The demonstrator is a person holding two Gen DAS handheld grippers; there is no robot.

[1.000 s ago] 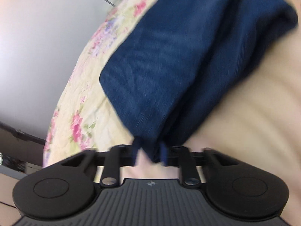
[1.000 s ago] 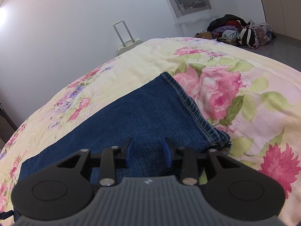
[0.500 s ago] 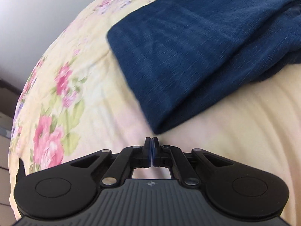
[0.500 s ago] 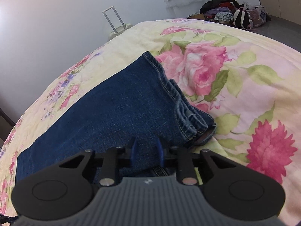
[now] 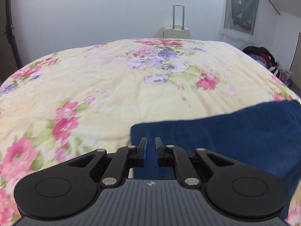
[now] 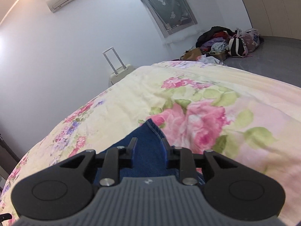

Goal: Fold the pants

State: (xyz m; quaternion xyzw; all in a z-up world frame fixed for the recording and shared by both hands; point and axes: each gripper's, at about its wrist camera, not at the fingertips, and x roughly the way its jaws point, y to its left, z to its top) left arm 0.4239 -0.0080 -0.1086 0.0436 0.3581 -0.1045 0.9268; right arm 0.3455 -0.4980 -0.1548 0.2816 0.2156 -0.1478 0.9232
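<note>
The blue denim pants (image 5: 225, 137) lie folded flat on the floral bedspread (image 5: 122, 86). In the left wrist view my left gripper (image 5: 150, 151) hovers over the pants' near left corner, its jaws a small gap apart and holding nothing. In the right wrist view the pants (image 6: 148, 150) show as a pointed hem corner with stitching. My right gripper (image 6: 148, 148) sits over that corner with its jaws wide apart, denim below them, nothing gripped. The gripper bodies hide the rest of the pants.
A cream suitcase (image 5: 175, 31) with its handle raised stands against the far wall beyond the bed. A pile of clothes and bags (image 6: 225, 43) lies on the grey floor at the right. A curtain (image 6: 167, 5) hangs on the wall.
My left gripper let go of the pants' edge, swung up level and opened slightly. My right gripper opened wider and moved toward the hem corner. The pants now lie folded flat.
</note>
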